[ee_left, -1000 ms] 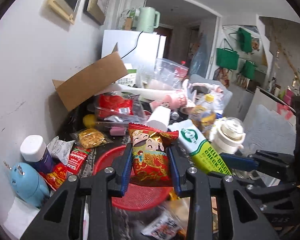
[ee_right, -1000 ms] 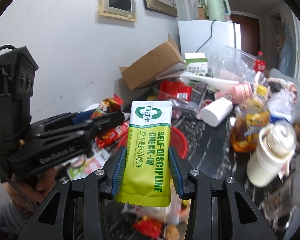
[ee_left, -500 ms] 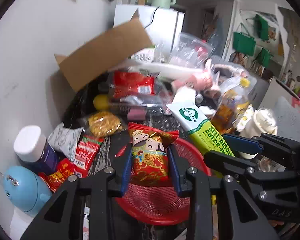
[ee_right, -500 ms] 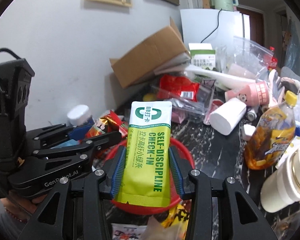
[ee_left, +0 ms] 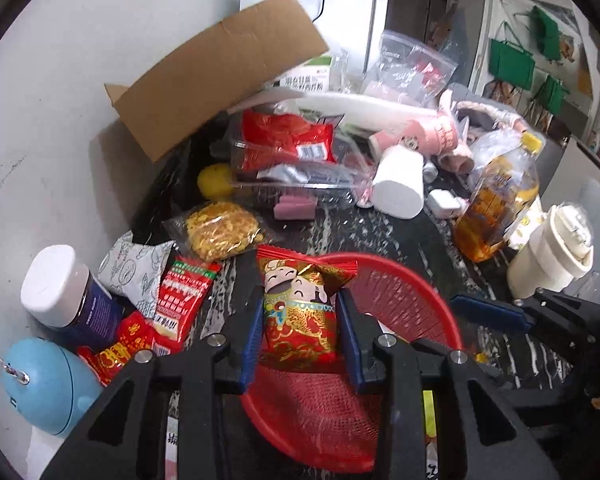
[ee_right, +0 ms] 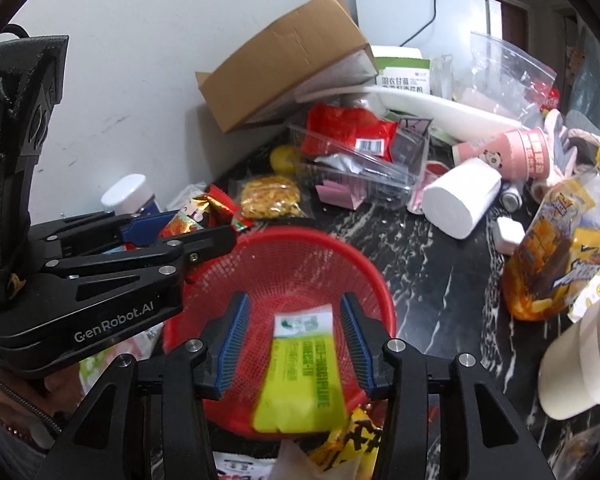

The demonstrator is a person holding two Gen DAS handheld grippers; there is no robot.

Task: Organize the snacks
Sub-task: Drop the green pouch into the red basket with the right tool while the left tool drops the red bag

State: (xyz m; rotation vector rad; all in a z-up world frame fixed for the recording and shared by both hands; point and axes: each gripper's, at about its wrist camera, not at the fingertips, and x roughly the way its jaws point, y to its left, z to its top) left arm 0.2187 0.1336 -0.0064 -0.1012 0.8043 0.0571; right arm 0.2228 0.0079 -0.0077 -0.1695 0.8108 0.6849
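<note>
A red mesh basket (ee_left: 400,292) (ee_right: 300,256) sits on the dark marbled counter. My left gripper (ee_left: 298,320) is shut on a red snack packet (ee_left: 300,312) with cartoon figures, held upright over the basket's left rim. In the right wrist view, that left gripper (ee_right: 188,228) and the red snack packet (ee_right: 196,216) show at the left. My right gripper (ee_right: 296,320) hangs over the basket with its jaws opening. The green-yellow packet (ee_right: 300,372) lies blurred between them, free of the pads, low in the basket. One blue pad of the right gripper shows at the right of the left wrist view.
Loose snack packets (ee_left: 184,296), a noodle bag (ee_left: 220,232), a white-capped bottle (ee_left: 64,288) and a light blue round thing (ee_left: 44,384) crowd the basket's left. Behind stand a cardboard box (ee_left: 220,64) and a clear tray (ee_right: 360,160). A white roll (ee_right: 460,200), drink bottle (ee_right: 560,248) and white cup (ee_right: 580,360) lie right.
Both grippers came down and closer over the red basket. The right jaws widened and the green-yellow packet slipped out of the pads down into the basket. The left still grips the red packet.
</note>
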